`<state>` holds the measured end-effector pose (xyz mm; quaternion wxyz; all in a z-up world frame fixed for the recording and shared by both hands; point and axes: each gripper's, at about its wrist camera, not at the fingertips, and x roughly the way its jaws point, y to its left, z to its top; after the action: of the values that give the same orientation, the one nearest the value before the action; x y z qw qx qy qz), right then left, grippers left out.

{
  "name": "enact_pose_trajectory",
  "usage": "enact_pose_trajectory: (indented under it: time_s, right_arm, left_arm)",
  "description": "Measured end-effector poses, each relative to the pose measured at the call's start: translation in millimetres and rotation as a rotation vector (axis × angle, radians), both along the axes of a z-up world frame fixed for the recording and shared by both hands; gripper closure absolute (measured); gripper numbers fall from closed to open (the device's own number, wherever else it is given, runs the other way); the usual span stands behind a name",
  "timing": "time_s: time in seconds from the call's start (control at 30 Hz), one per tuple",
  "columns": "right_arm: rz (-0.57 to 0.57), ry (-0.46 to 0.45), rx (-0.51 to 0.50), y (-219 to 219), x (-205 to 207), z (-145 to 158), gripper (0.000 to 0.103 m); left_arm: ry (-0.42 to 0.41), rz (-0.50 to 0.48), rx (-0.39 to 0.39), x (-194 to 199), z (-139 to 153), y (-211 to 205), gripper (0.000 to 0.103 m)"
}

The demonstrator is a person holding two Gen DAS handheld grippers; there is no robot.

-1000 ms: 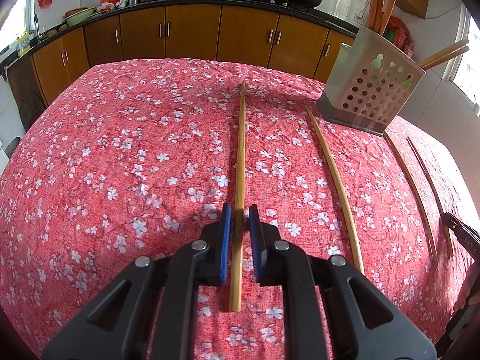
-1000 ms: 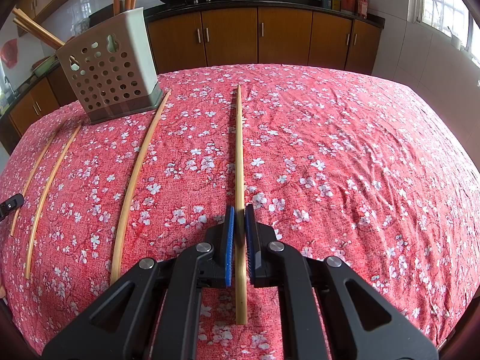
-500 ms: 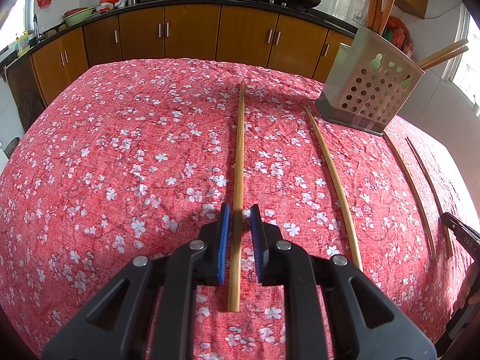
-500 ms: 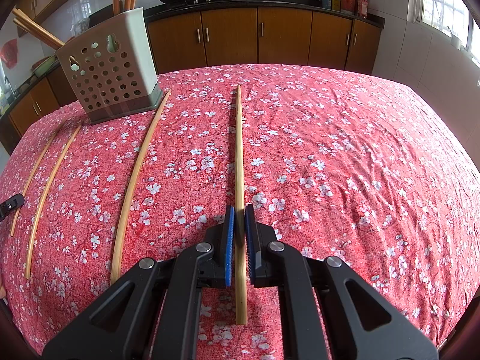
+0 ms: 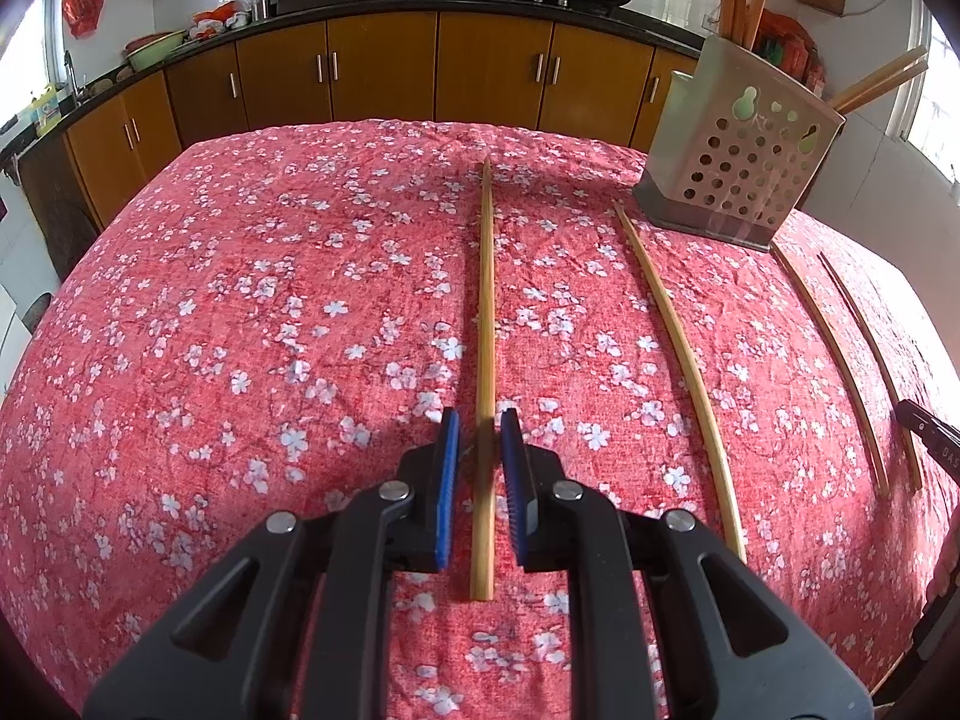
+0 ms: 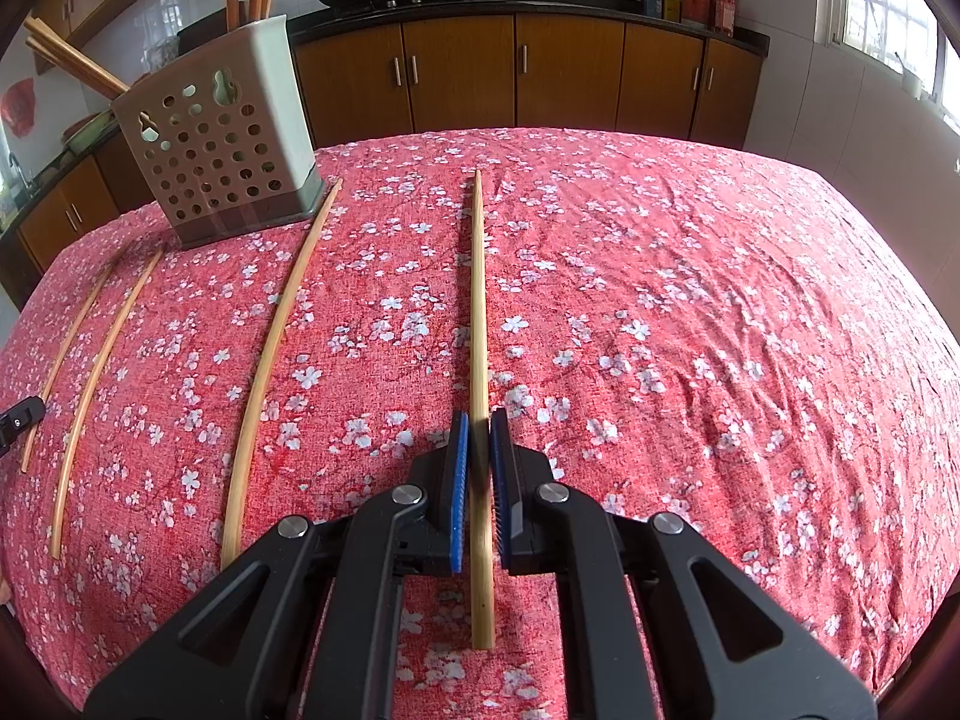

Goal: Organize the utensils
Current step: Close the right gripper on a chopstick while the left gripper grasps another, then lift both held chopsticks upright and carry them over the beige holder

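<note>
The right tongs (image 6: 478,441) pinch one chopstick (image 6: 478,300). The left tongs (image 5: 480,438) sit narrow around another chopstick (image 5: 487,300), not squeezing it.

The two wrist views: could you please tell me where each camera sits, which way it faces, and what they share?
Left wrist: on the left gripper, looking down its fingers at a chopstick between slightly parted pads; chopstick holder at right.
Right wrist: on the right gripper, pads shut on a chopstick; holder at left.
Shared: the red floral tablecloth, the holder, loose chopsticks, kitchen cabinets.
</note>
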<state>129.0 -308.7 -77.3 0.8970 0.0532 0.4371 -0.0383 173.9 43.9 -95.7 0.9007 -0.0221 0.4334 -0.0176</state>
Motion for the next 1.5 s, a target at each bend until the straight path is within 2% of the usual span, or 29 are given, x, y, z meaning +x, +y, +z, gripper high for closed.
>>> enact_pose_trajectory:
  time_s: [0.2,0.27,0.43,0.8,1.03,1.3,1.5]
  right_arm:
    - [0.000,0.000,0.001,0,0,0,0.094]
    - [0.001,-0.001,0.007,-1,0,0,0.095]
    - [-0.005,-0.017,0.008,-4,-1,8,0.095]
    - [-0.044,-0.276,0.027,-21,-29,91,0.095]
    - [-0.064,-0.376,0.057,-31,-38,119,0.095]
    - [-0.071,-0.420,0.057,-28,-38,130,0.095]
    - [-0.054,-0.466,0.076,-25,-34,152,0.096]
  left_arm:
    - [0.000,-0.001,0.005,-2,0,1,0.088]
    - [0.001,0.003,0.014,-2,0,1,0.094]
    - [0.000,-0.013,0.031,-2,5,4,0.095]
    - [-0.204,-0.011,-0.007,-27,79,13,0.095]
    - [-0.349,0.008,-0.069,-37,133,18,0.095]
    - [-0.400,0.007,-0.092,-36,154,20,0.095]
    - [-0.426,-0.040,-0.100,-39,173,14,0.095]
